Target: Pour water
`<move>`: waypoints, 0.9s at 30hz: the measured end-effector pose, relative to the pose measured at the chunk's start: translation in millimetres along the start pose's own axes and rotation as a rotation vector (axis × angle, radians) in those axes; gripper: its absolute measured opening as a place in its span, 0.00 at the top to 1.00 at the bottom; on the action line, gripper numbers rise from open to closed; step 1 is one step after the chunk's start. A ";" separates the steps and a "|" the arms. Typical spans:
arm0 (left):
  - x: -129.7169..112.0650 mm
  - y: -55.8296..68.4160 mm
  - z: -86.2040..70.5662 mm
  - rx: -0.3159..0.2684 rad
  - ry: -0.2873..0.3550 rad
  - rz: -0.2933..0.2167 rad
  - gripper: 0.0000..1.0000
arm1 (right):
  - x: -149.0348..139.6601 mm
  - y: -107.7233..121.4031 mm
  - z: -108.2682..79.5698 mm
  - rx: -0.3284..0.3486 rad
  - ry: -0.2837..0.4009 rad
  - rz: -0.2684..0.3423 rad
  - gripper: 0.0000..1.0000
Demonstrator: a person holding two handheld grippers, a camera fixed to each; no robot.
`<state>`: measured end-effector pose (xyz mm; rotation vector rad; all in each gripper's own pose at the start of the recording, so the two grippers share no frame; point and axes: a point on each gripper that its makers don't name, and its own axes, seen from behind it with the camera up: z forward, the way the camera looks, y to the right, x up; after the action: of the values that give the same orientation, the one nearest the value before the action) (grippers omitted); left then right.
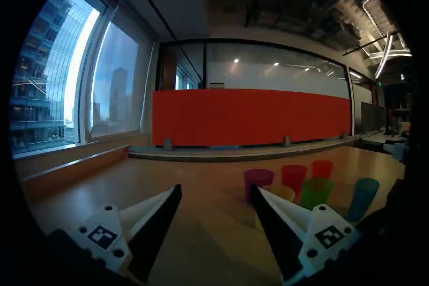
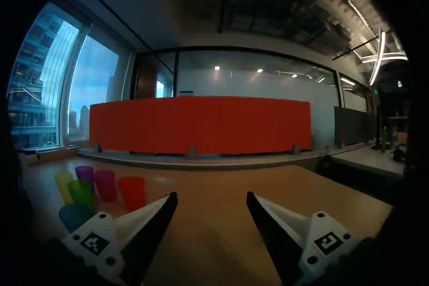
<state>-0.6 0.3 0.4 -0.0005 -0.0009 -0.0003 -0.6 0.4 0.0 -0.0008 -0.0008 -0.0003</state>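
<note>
Office, wooden table [image 1: 161, 173] before red partition [image 1: 246, 117]. Coloured plastic cups [image 1: 315, 190] clustered mid-table, well in from far edge. Left tongs [image 1: 214, 189] and right tongs [image 2: 211, 196] both spread wide, empty. Pouring seemingly not started; grasp and pour remain.

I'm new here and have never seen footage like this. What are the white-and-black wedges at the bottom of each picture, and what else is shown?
Those wedges are the fingers of two tools a person carries, one per hand. A fisheye camera rides on each, looking along its fingers. One picture is from the left hand-held gripper, the other from the right hand-held gripper. Both are open and hold nothing. On the wooden table stand six coloured cups.
</note>
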 end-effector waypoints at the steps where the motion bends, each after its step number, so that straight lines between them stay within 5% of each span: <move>1: -1.1 0.6 0.7 -0.001 -0.002 -0.001 0.06 | -1.3 0.9 0.0 -0.002 -0.002 -0.001 0.00; 14: 31.2 -2.1 6.2 -0.010 -0.024 0.022 0.06 | 26.0 7.6 2.5 0.005 -0.033 -0.030 0.00; 27: 104.4 1.3 17.4 -0.050 -0.025 0.046 0.06 | 89.0 5.6 12.4 0.046 -0.087 -0.037 0.00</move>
<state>103.8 1.6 17.8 -0.0500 -0.0259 0.0457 88.3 6.0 12.5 0.0456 -0.0881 -0.0370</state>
